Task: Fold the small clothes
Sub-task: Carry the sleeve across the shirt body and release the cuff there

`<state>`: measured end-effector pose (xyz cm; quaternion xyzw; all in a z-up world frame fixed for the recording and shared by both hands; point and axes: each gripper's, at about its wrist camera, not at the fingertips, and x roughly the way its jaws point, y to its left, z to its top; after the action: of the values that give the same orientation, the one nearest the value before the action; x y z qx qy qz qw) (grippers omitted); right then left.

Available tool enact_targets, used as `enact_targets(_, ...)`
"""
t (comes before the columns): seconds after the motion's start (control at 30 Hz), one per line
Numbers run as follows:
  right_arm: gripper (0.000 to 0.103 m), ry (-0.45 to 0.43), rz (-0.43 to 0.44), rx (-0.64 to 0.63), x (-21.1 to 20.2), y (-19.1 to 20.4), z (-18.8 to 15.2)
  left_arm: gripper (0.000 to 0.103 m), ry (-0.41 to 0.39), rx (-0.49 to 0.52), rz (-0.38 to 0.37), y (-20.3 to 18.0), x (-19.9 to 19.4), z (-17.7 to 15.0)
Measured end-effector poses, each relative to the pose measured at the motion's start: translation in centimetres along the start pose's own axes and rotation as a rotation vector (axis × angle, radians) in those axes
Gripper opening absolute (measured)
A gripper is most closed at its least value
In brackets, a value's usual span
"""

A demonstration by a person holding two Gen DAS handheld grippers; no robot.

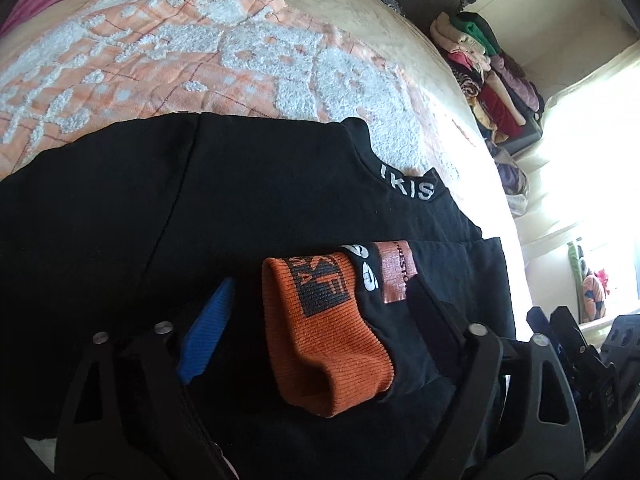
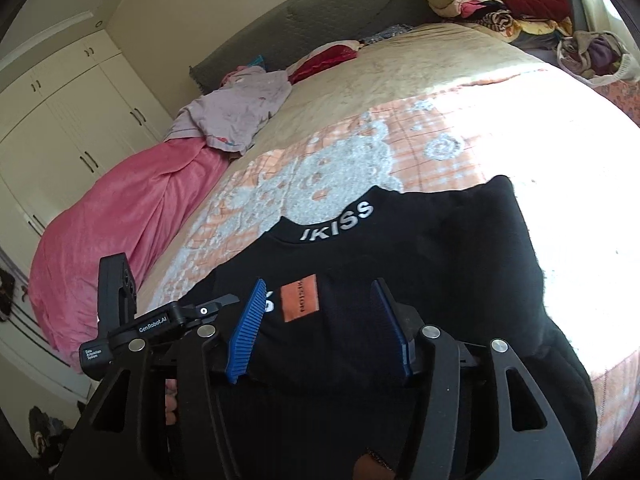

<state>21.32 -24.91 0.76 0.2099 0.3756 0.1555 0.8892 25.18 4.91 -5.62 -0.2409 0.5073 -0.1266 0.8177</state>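
Our left gripper [image 1: 316, 332] stands with its blue ribbed pads apart, straddling the orange ribbed knit cuff [image 1: 324, 336] of the black cotton sweatshirt [image 1: 200, 208]; the pads do not appear to press on it, so we read this one as released, poised to take the cuff. Our right gripper [image 2: 320, 332] is likewise parted, black cloth lying between the pads without being pinched, near the small orange printed patch [image 2: 299, 298]. We judge the sleeve was laid across the chest so the garment narrows for the next fold. The sweatshirt lies flat, collar lettering away from us, on the peach and white tufted bedspread [image 2: 360, 148], which gives a broad soft surface. Beyond, a pink blanket [image 2: 120, 216] sits bunched at the bed's edge, and stacked folded clothes [image 2: 500, 0] wait beyond the far corner.
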Motion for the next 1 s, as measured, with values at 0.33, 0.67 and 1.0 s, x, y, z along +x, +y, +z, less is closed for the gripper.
enact_targets(0.33, 0.056, -0.066, -0.111, 0.086, -3.7, -5.9, -0.5, 0.006, -0.087, 0.069, -0.052, -1.5, -1.9, -0.2)
enact_targets(0.67, 0.057, -0.035, -0.244, 0.004, -1.9, -6.2, -1.0, 0.032, -0.169, 0.071, 0.163, 1.0, -3.6, 0.7)
enact_targets(1.0, 0.066, 0.081, -0.296, -0.204, 3.3, -2.6, -1.5, 0.045, -0.142, 0.302, 0.145, -4.8, -2.9, -1.8)
